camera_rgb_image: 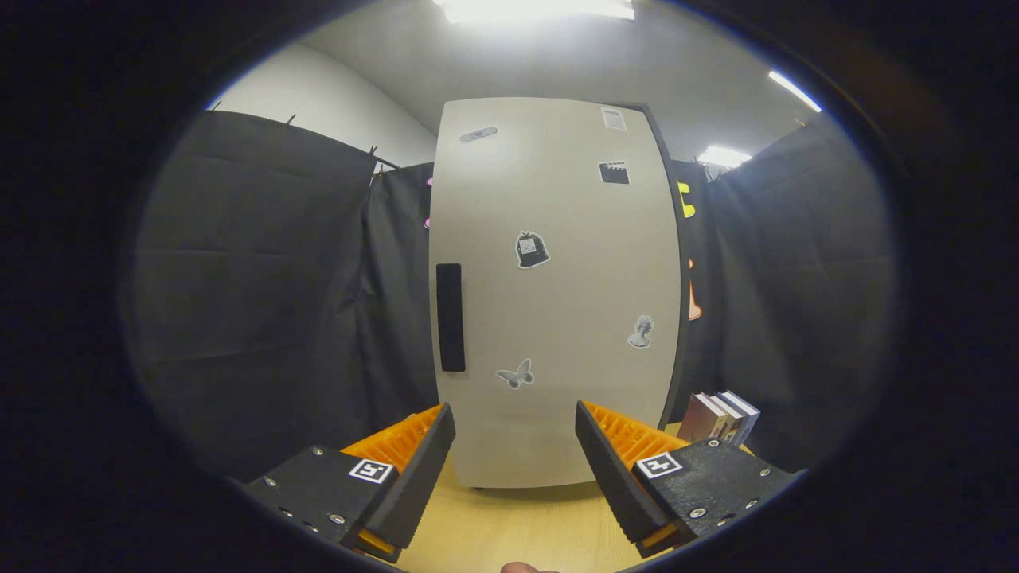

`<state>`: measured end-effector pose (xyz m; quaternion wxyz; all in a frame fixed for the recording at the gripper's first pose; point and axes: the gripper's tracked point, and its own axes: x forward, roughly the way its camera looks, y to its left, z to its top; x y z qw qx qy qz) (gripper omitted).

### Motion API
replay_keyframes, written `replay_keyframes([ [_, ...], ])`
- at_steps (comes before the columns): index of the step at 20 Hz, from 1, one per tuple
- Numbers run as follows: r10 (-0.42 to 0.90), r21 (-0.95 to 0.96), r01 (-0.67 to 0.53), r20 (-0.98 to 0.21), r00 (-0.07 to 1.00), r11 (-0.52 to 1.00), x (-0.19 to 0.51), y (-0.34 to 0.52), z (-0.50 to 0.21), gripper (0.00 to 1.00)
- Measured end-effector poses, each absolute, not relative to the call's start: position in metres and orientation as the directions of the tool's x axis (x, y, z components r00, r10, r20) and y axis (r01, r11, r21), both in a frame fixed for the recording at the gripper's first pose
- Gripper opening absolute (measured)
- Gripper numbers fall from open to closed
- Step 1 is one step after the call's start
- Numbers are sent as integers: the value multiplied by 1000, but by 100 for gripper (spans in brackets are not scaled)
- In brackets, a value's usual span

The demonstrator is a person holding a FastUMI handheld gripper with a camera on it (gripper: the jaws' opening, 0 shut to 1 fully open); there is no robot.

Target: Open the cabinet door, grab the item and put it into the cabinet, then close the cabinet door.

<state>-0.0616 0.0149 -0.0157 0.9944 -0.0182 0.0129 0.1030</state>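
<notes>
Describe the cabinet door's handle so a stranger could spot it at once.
Find the tall pale cabinet standing on the wooden table, beyond the open gripper. Near its door's left edge, at mid-height, sits the handle: a plain dark vertical slot, unlike the small picture stickers scattered elsewhere.

The gripper hangs with fingers spread wide and empty before the closed cabinet door, its dark handle beyond the left finger; books stand beside the cabinet
</notes>
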Motion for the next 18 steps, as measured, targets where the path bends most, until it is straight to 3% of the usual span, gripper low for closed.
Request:
replay_keyframes([
  [18, 180, -16, -181, -25, 983, 983, -56, 14, -19, 95],
])
